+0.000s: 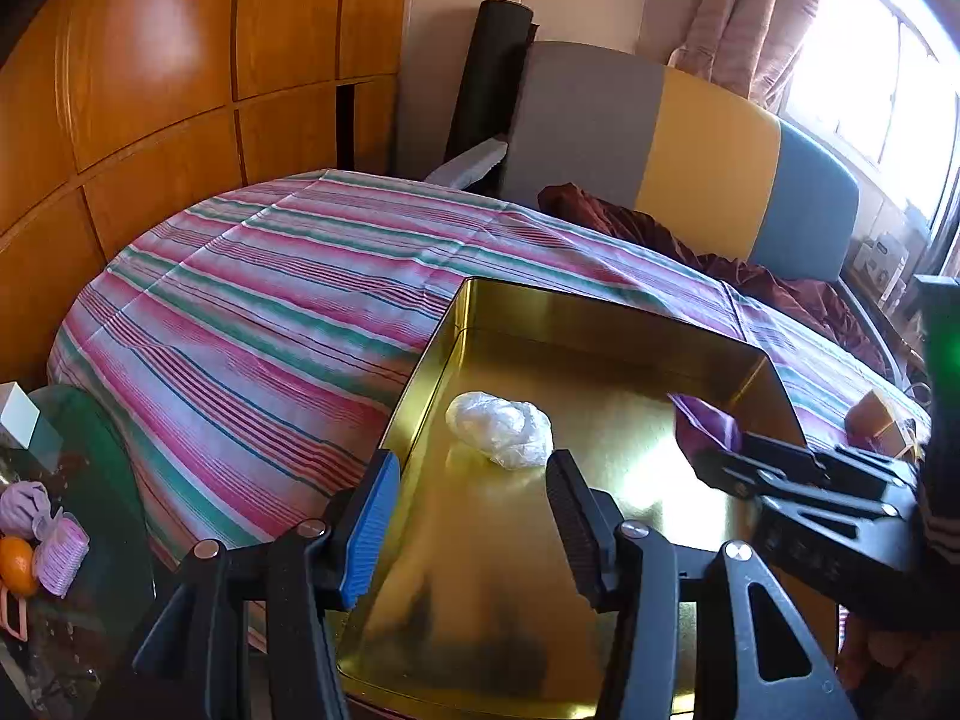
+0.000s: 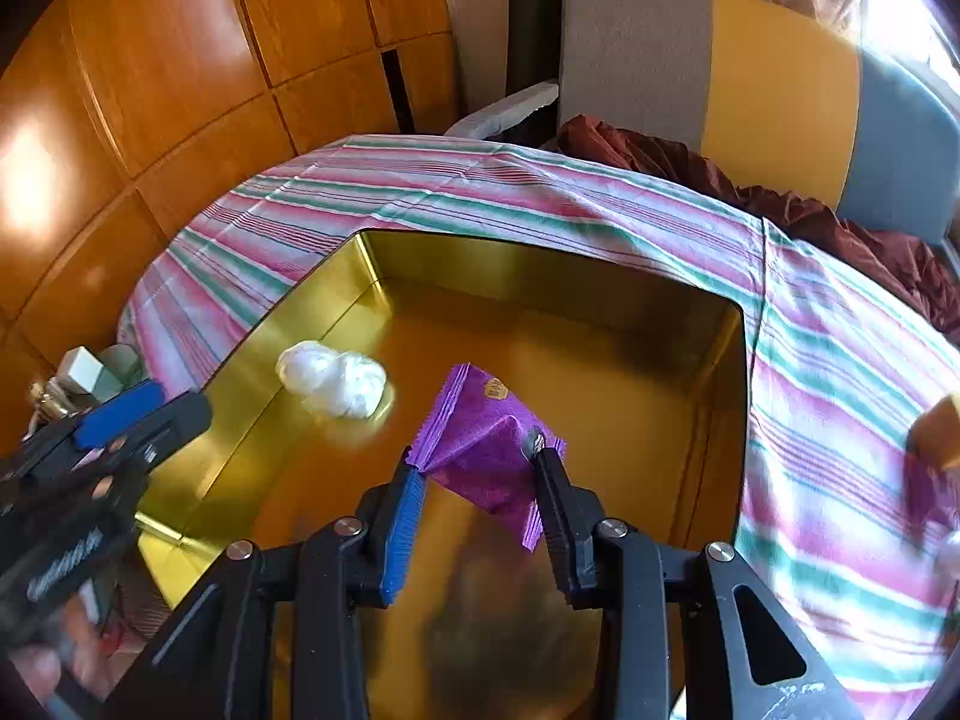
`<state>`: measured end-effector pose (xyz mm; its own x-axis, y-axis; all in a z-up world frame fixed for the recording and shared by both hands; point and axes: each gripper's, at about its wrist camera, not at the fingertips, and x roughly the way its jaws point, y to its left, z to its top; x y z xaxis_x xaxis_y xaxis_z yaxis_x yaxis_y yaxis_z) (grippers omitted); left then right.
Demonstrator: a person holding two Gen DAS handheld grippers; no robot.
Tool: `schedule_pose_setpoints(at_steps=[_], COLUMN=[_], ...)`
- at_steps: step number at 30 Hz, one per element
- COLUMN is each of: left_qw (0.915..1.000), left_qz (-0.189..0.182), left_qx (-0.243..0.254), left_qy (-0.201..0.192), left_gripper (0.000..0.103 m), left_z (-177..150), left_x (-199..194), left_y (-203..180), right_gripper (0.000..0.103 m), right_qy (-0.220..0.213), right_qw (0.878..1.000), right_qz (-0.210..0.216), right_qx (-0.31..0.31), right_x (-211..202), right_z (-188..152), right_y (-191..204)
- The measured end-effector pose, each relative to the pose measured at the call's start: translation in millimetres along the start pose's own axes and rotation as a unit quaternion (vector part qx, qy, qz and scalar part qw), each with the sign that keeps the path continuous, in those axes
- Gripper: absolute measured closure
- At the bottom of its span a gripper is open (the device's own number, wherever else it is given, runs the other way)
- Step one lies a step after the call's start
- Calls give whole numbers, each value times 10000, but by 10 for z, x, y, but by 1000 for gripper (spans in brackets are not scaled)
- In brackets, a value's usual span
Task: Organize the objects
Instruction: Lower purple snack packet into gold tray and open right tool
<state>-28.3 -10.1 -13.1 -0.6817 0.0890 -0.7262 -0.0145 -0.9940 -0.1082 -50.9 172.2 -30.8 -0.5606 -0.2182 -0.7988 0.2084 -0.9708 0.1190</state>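
The bed (image 1: 270, 300) is stretching across the room under its striped sheet, and the gold tin (image 2: 540, 276) is sitting on it, open-topped, seemingly serving as the collecting box. Over the tin, the right gripper (image 2: 477, 480) is hovering with a purple packet (image 2: 480, 444) between its fingers; the jaws are looking spread, touching the packet's edges at most, so whether it is being gripped or released is hard to tell. It is probably being set down here because the tin is where things are going. The left gripper (image 1: 474, 492) is standing wide apart, holding nothing, straddling the tin's left wall. Just beyond it the white wad (image 1: 501, 429) is lying on the tin's floor. The tin's near end is being cut off by the grippers. At the right edge, a brownish thing (image 2: 936, 432) is blurring out, unidentifiable.
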Motion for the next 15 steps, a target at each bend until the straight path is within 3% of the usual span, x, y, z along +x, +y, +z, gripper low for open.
schedule_pose_setpoints(at_steps=[13, 15], left_qw=[10000, 10000], left_qz=[30, 44], left_qx=[39, 47], left_qy=[-25, -12], left_gripper=[52, 52], left_z=[-10, -9], left_x=[-23, -15], left_y=[-25, -32], right_gripper=[63, 58], right_qy=[83, 62], right_qw=[9995, 9995], right_qz=[-64, -82], right_qx=[311, 295], right_x=[225, 197], right_z=[163, 156], right_y=[-1, 8])
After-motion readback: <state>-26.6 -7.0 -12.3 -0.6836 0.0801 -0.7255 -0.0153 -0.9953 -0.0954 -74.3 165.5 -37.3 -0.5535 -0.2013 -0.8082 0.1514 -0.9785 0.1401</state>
